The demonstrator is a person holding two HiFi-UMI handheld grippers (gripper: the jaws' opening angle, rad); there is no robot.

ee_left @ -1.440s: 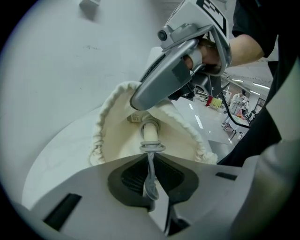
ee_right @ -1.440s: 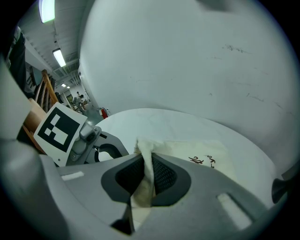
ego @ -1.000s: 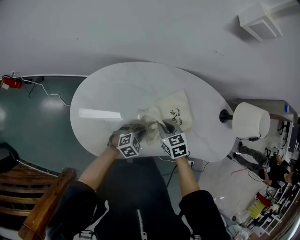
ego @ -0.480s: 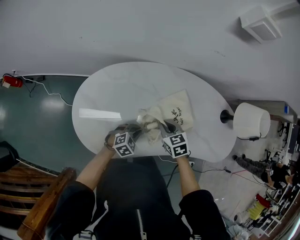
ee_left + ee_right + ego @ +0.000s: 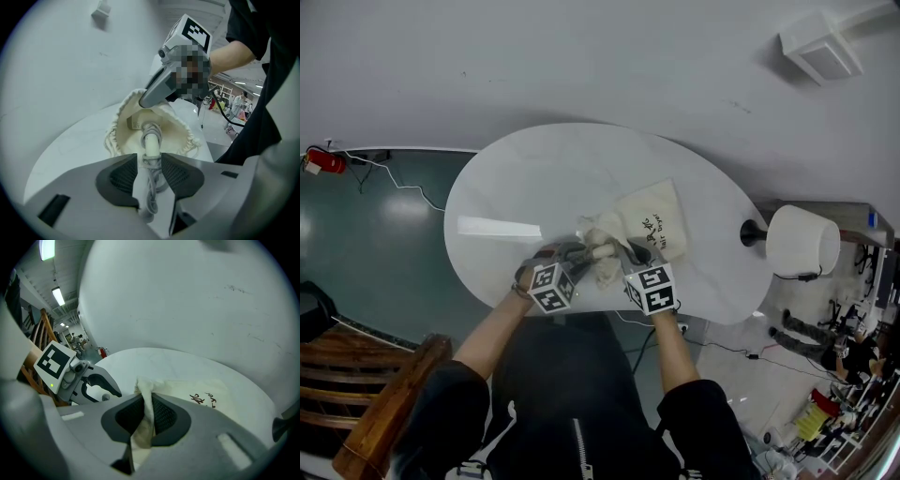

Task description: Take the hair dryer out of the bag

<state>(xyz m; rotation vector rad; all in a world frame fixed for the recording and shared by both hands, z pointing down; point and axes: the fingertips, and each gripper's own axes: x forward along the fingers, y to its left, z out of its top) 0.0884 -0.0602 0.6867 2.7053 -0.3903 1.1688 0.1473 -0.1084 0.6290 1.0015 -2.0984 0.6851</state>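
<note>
Poking from the gathered mouth of the cream bag [image 5: 652, 220], the hair dryer [image 5: 151, 140] lies on our white oval table [image 5: 534, 178] above a teal floor [image 5: 384, 253], a lamp [image 5: 802, 239] alongside. Its cord-wrapped handle sits between the opening jaws of our left gripper [image 5: 149, 161]; our right gripper [image 5: 151, 404] pinches the bag's cloth.

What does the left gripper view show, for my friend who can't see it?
The jaws of the left gripper are opening around the handle and wrapped cord of the white hair dryer, which pokes from the open cream bag. The right gripper pinches the bag's rim above, over a white table.
</note>
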